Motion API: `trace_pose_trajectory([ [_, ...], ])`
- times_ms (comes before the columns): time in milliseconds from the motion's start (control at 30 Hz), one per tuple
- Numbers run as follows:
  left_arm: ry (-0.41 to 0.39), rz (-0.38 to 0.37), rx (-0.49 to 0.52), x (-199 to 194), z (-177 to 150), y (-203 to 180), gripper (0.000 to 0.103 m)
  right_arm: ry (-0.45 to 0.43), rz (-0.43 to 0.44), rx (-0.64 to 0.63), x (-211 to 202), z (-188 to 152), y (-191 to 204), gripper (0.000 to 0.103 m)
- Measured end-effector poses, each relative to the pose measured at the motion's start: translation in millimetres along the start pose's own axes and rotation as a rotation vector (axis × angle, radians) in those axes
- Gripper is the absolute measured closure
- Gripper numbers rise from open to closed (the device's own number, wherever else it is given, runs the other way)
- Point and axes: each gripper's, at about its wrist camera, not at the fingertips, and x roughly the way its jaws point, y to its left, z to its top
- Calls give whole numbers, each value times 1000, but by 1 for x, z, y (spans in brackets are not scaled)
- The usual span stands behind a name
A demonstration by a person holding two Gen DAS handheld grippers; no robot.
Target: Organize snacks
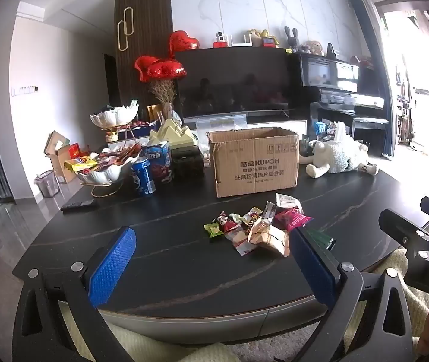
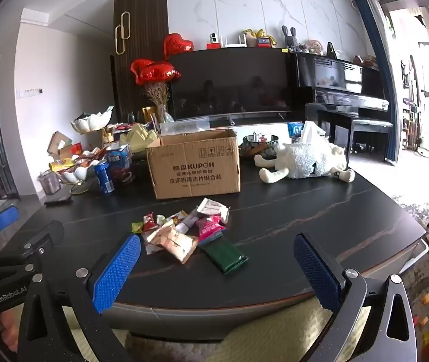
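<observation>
A: Left hand-held gripper [image 1: 211,267], blue textured pads spread wide apart, nothing between them. It hangs over the near edge of the dark, pale-veined stone bench [image 1: 166,259].

B: Right hand-held gripper [image 2: 219,267], same: jaws fully apart, empty, also at the near rim. Task items?

A: Loose heap of small wrapped snack packets [image 1: 256,229] mid-bench, lying flat. A pink packet [image 2: 209,226] sits on the far side, a dark green flat packet [image 2: 225,255] nearest the right pads, touching neither.

B: Behind the heap, apart from it, stands a brown cardboard box with open flaps and printed lettering [image 2: 196,166].

A: Left of the box, crowded: blue drink can [image 1: 143,176], white petal-shaped bowl of snacks on a wire stand [image 1: 105,175], black remote [image 1: 78,203] near the bench's left edge.

B: Right of the box: white plush lamb lying on its side [image 2: 304,160].

A: Open room: bare bench between heap and near edge, and a broad bare stretch to the right of the heap out to the right edge.
</observation>
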Motion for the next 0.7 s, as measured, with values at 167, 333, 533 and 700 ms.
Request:
trace_pose_trajectory([
  [167,5,-12,-1,2,0,-1,0,-6,-2,-5,0,0,0,0],
  [333,6,-26,-5,0,4,2,0,-6,-3,-6,-1,0,1,0],
  [533,-3,-21,-5,3,7,2,0,-6,-2,-9,0,0,1,0],
  [700,-25,-10,-11,-4,4,3,0,-6,-3,-8,0,0,2,0],
])
